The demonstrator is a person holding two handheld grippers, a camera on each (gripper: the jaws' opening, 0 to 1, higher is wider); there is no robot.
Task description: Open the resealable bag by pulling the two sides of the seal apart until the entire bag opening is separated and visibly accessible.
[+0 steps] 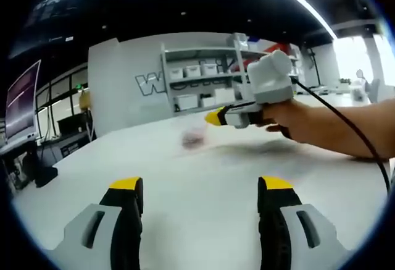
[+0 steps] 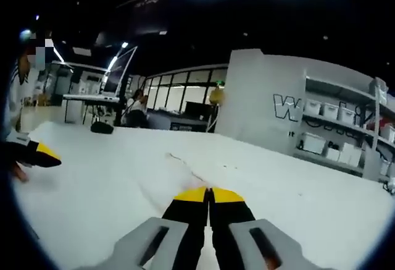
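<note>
White surface (image 1: 203, 189) carries the blurred bag (image 1: 194, 139) ahead of my wide-open, empty left tool (image 1: 200, 186); my right tool (image 2: 208, 193), closed on nothing I can see, is nearer the bag.

One white tabletop (image 1: 203, 183). Two grippers: the left gripper (image 1: 200, 186) with two yellow-tipped fingers, and the right gripper (image 1: 216, 117) held in one hand (image 1: 290, 118). One blurred pinkish bag (image 1: 194, 138) lies far on the tabletop. One shelf unit (image 1: 200, 81) stands far behind, holding several white bins.
</note>
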